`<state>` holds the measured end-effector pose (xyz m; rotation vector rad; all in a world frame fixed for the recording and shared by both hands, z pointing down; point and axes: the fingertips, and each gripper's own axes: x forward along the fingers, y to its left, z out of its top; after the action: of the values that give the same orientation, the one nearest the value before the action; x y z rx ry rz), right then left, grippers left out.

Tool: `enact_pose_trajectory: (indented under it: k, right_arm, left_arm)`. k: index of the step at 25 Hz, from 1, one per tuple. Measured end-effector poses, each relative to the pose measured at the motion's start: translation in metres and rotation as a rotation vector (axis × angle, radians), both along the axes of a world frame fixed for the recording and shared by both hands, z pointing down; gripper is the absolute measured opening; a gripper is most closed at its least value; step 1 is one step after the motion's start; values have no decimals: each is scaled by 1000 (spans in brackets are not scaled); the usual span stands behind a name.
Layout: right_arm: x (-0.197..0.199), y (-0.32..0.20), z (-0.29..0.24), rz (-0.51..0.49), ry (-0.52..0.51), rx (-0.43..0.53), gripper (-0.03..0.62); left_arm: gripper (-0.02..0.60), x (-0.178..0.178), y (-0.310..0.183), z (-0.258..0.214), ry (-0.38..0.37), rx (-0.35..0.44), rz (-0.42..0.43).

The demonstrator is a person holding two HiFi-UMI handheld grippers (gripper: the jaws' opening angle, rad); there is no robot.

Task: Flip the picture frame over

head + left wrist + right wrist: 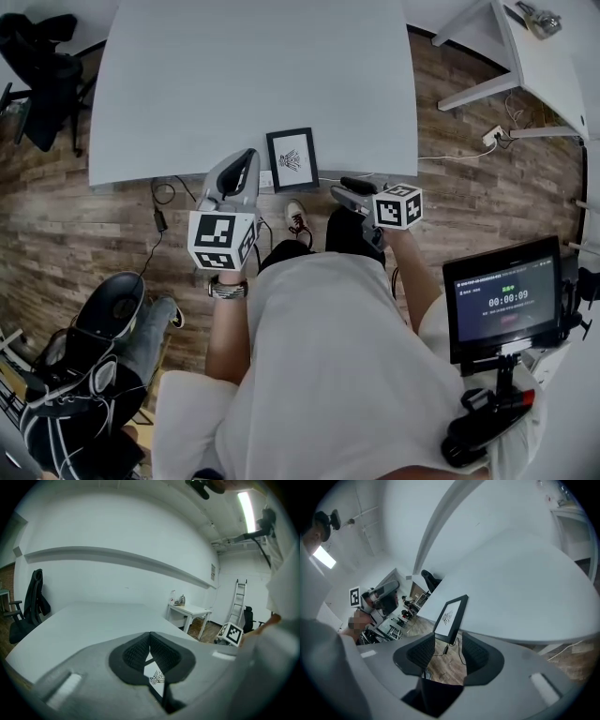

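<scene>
The frame (292, 159) lies picture-up at the near edge of the table (253, 66), about midway along that edge, and its near end seems to jut a little past it. The left gripper (247, 157) hangs over the same edge, just left of midway. Its fingers are drawn in narrow with the tips meeting, and nothing is pinched; the drawing only shows through the gap behind the tips. The right gripper (349, 190) is off the table, short of the near edge, its fingers spread wide with only floorboards between them. By its look the frame is light, thin and stiff, with a smooth dark moulding that may slide on the table top. If the front is glazed, it could crack or scratch when dropped. The best hold is probably the narrow rim where it overhangs the table edge, one pad on the front and one on the back, so it can be turned slowly and laid face-down.
</scene>
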<state>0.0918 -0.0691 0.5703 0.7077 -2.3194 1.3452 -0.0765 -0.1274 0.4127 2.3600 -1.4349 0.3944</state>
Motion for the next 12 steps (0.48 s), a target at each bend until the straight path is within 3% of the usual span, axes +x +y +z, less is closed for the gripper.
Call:
enact_pose_trajectory:
  k: [6,12]
  right_arm:
    - [-2,-28,-59,7,-19,160,165]
    - [-13,-67,-136,46,-33,373,104]
  left_arm:
    - [5,4,-9,-9,-5,23,8]
    - [5,9,-20,-34,-20,70,3]
